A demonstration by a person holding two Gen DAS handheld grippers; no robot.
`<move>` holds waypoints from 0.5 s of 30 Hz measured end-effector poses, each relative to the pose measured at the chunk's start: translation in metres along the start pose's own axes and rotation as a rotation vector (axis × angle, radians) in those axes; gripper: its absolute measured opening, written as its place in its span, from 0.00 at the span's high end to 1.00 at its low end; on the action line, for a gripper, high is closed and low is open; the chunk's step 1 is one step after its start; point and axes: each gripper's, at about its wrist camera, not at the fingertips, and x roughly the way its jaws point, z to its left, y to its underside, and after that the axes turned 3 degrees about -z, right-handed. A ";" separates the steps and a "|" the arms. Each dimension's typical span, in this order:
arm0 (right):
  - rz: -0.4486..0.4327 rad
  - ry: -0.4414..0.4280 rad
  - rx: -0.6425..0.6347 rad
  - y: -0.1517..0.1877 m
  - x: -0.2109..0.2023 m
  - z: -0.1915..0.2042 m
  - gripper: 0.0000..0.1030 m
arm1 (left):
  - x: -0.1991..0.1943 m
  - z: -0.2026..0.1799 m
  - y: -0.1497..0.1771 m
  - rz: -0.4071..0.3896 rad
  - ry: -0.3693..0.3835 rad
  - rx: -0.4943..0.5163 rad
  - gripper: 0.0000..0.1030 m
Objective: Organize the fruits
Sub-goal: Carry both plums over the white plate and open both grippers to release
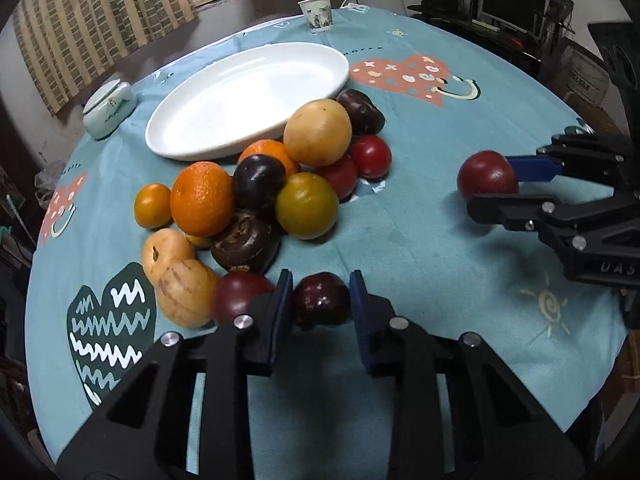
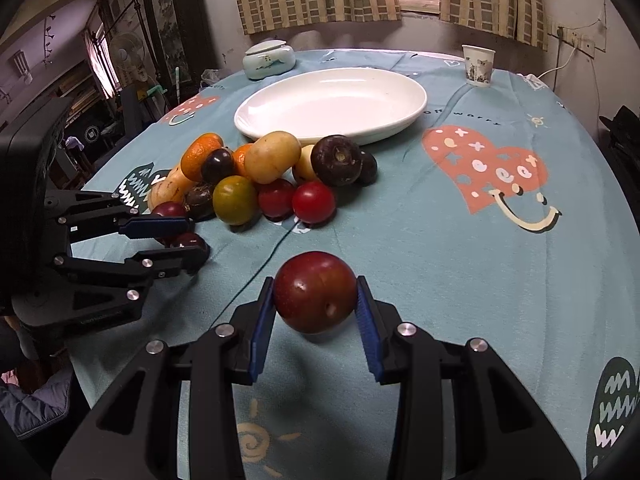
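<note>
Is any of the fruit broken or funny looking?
Yes. The pale squash-like fruit at the left edge of the pile has a small dark hole in its skin. The red fruit in the right gripper has a small pit near its bottom. The white plate has no fruit on it.

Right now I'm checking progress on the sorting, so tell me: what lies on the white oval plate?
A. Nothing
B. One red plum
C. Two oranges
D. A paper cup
A: the white oval plate is bare in both views; the fruit pile sits on the cloth in front of it, and each gripper, left gripper and right gripper, holds a dark red plum.
</note>
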 end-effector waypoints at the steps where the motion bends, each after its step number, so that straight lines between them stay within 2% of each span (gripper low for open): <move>1: 0.000 0.001 0.000 0.000 0.000 0.000 0.62 | -0.001 -0.001 0.001 -0.003 -0.004 0.003 0.72; 15: -0.034 0.023 -0.038 -0.024 -0.010 0.018 0.62 | -0.031 0.018 -0.013 -0.109 0.055 -0.033 0.72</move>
